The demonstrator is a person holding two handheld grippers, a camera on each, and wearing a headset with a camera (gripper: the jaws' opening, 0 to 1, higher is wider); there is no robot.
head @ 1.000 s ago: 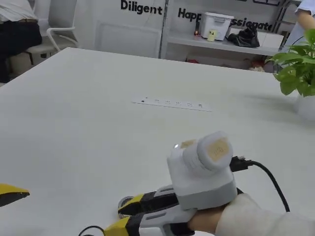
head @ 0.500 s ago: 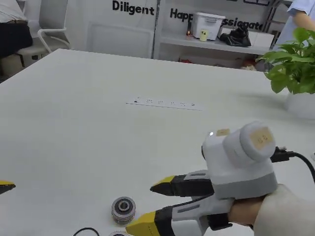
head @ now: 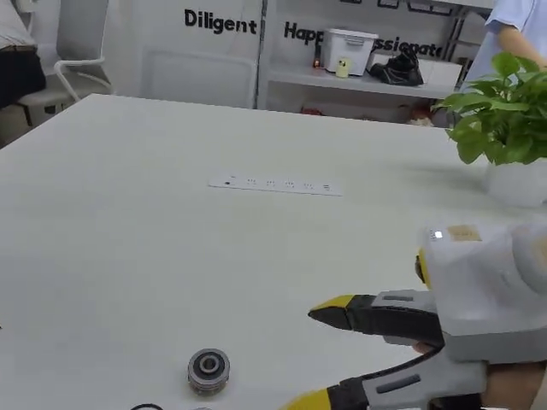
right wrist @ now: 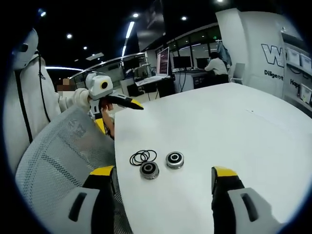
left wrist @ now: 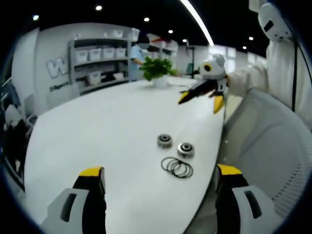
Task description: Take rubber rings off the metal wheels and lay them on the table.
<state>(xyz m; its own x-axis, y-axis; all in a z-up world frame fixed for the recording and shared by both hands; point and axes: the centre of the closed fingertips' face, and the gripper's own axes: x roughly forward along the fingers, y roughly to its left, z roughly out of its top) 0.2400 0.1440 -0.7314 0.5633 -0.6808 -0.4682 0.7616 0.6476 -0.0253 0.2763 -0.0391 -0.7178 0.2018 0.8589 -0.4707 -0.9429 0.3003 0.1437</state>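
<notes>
Two metal wheels (right wrist: 175, 159) (right wrist: 149, 170) lie side by side on the white table (head: 171, 256), near its front edge. Beside them is a small pile of several black rubber rings (right wrist: 143, 156). In the left gripper view the wheels (left wrist: 165, 141) (left wrist: 185, 150) and the rings (left wrist: 177, 167) lie ahead of my open left gripper (left wrist: 161, 171). My right gripper (right wrist: 162, 171) is open with nothing between its jaws, held back from the wheels. In the head view it (head: 323, 359) hangs right of one wheel (head: 208, 370).
A white power strip (head: 275, 184) lies flat mid-table. A potted plant (head: 504, 120) stands at the far right edge. A grey mesh chair (right wrist: 63, 156) sits close against the table's front edge. Shelves and a person stand beyond the table.
My right gripper has drawn back to the right, away from the wheel, and its jaws now stand wide apart. The left gripper's yellow tip has slipped out of the head view.
</notes>
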